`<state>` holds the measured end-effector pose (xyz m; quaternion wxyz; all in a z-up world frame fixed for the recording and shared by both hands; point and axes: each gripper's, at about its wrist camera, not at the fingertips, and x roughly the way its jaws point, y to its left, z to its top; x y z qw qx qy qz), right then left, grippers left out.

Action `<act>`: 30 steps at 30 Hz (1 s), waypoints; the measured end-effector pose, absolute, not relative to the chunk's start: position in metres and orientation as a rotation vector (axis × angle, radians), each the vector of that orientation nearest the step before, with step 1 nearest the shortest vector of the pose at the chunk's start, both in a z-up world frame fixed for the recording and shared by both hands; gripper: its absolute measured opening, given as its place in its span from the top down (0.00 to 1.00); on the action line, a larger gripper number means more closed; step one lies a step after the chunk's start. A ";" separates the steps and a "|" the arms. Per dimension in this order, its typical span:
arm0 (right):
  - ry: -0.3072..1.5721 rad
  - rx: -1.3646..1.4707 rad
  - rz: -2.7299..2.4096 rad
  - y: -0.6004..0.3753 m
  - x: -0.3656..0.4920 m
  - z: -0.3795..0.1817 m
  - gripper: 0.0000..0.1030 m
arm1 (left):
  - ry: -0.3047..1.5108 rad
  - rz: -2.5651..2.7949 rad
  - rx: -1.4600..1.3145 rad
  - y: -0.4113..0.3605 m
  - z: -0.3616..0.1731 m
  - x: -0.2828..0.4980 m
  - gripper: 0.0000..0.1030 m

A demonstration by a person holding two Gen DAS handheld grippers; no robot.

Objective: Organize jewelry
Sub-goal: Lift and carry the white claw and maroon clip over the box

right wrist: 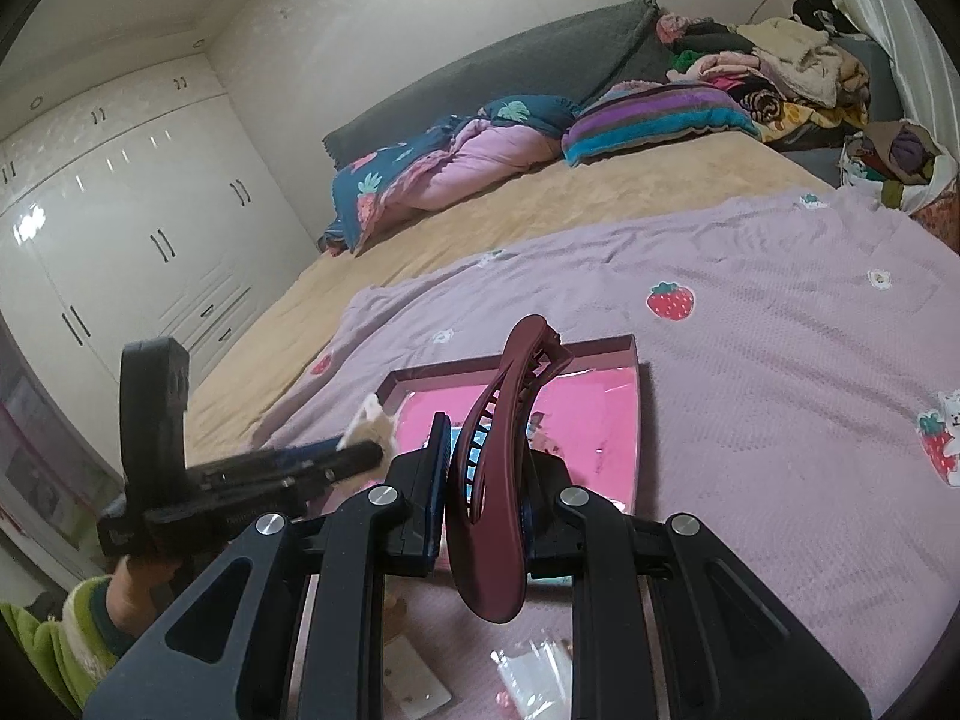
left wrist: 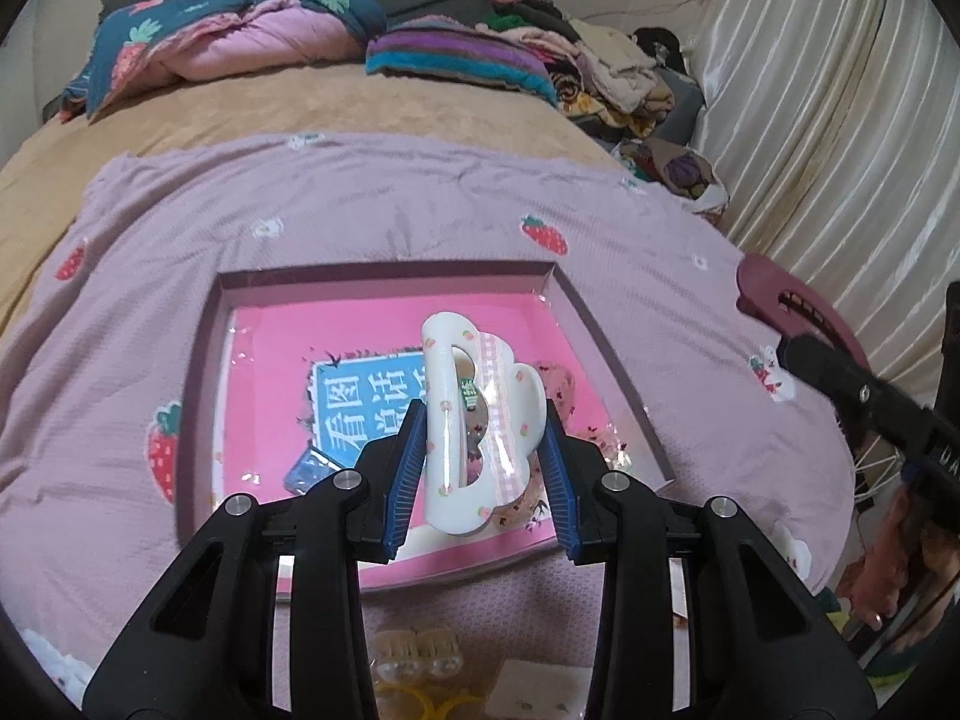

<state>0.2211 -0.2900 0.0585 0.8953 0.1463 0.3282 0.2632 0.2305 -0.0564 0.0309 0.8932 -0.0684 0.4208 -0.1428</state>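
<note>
Two hair claws (left wrist: 474, 420) (both clamped)

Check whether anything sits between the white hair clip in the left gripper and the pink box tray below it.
Nothing visible does. The white hair clip, clamped in the left gripper, hangs directly over the open box tray, whose pink floor shows bare beneath it.

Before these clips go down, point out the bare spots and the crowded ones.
Free: the pink floor of the shallow box left of the white clip in the left claw, and the lilac strawberry blanket right of the box, beyond the maroon clip in the right claw. Crowded: the near edge under both claws, with small packets.
</note>
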 end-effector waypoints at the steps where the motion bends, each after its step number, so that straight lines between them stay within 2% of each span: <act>1: 0.688 0.308 0.544 -0.290 0.226 0.056 0.83 | 0.881 -0.297 -0.141 -0.058 0.028 0.232 0.72; 30: 0.836 0.229 0.497 -0.258 0.283 -0.013 0.83 | 1.014 -0.265 -0.048 -0.065 -0.035 0.252 0.72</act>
